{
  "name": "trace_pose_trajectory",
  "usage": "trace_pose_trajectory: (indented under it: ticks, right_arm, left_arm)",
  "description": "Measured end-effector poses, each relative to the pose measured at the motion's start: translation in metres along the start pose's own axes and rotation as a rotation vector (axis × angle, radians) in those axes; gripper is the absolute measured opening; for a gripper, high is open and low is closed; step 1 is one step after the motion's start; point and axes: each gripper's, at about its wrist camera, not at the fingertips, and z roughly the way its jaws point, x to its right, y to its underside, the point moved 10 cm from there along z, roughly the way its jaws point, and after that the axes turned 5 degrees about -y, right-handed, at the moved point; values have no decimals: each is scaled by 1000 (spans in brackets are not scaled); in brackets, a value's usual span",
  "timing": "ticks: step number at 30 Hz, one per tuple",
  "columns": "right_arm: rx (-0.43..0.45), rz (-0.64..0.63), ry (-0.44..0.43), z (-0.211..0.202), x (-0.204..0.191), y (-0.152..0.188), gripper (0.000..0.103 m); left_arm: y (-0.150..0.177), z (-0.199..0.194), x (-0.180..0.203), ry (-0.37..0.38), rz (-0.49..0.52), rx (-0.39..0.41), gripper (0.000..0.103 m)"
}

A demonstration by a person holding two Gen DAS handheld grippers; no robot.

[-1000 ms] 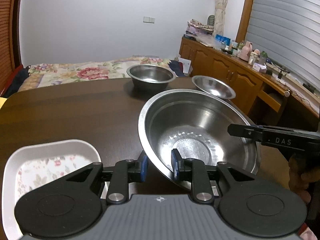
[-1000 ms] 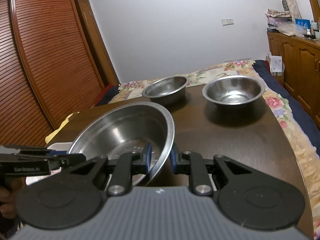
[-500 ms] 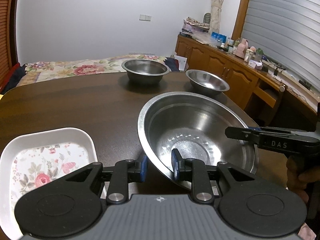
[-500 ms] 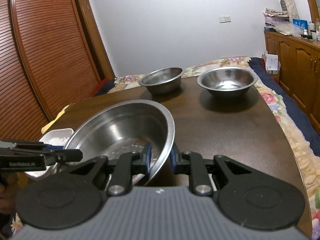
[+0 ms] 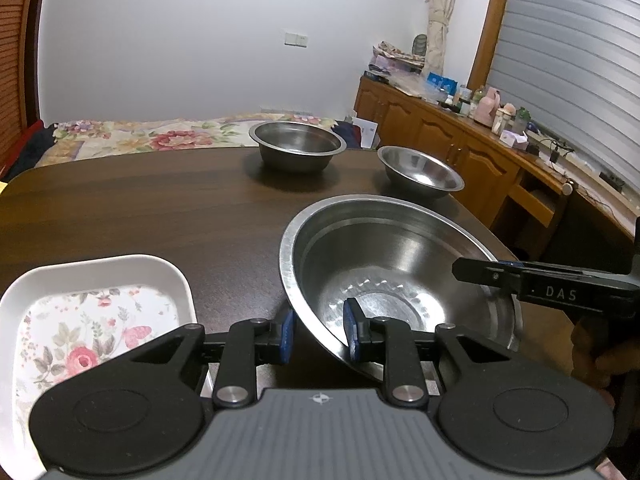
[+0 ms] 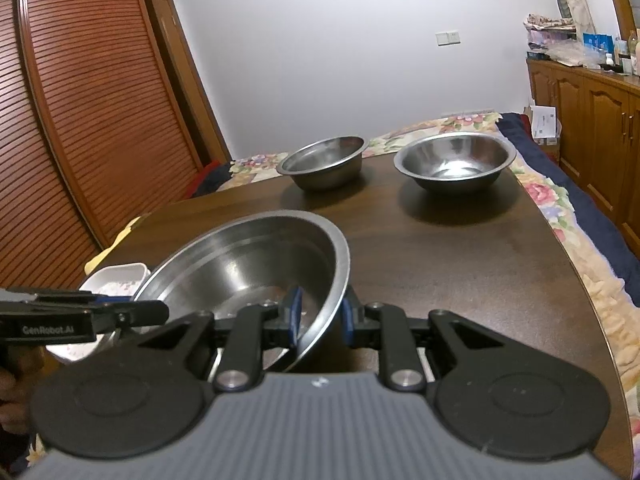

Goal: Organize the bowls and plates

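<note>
While my left gripper (image 5: 316, 334) and right gripper (image 6: 319, 317) stay clamped on the big round steel basin's (image 5: 400, 264) opposite rims, it has apparently risen off the dark wooden table (image 5: 160, 208), ready for stacking.

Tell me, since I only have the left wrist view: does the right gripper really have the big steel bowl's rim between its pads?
Observer: Yes. In the right wrist view the right gripper clamps the large bowl at its rim, with one blue pad inside and one outside.
Operator: What stands to my far left?
Observer: A tall wardrobe with closed louvered wooden doors.
Operator: And past the right-hand side?
Observer: Floral bedding runs along that edge of the table, with a dark blue blanket beyond it.
</note>
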Motion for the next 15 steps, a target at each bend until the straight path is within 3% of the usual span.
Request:
trace_pose_trajectory:
  ticks: [15]
  right_arm:
    - [19, -20, 10, -7, 0, -10, 23]
  left_arm:
    - [-6, -2, -7, -33, -1, 24, 29]
